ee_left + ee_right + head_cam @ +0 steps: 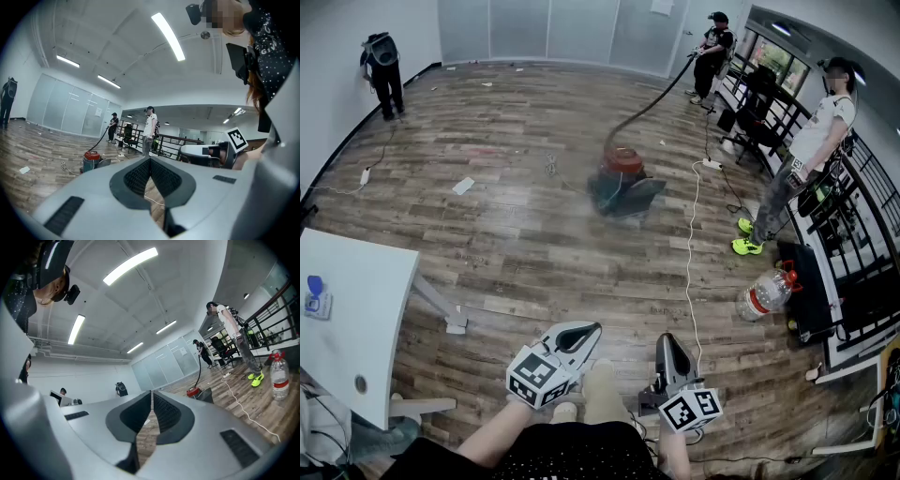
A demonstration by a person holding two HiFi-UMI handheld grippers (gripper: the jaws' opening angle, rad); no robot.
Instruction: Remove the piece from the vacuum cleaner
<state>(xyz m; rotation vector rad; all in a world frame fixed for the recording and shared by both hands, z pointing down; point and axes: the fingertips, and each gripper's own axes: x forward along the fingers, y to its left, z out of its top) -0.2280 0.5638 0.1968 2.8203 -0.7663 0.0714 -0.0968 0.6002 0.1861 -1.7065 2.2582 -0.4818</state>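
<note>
The vacuum cleaner [622, 176] sits on the wood floor, far ahead in the middle. It has a red top and a dark base. Its hose [654, 101] runs far off to a person [711, 54] who holds the end. I cannot tell from here which piece has to come off.

Both grippers are near, well apart from the vacuum cleaner. The left gripper [591, 329] has its jaws pressed together with nothing in them, and so does the right gripper [667, 340].

A white cable [687, 272] lies on the floor on the right, so feet could catch on it on the way. If that person tugs the hose, the vacuum cleaner could roll or tip. The jaws must open first, or they will only bump the piece.
</note>
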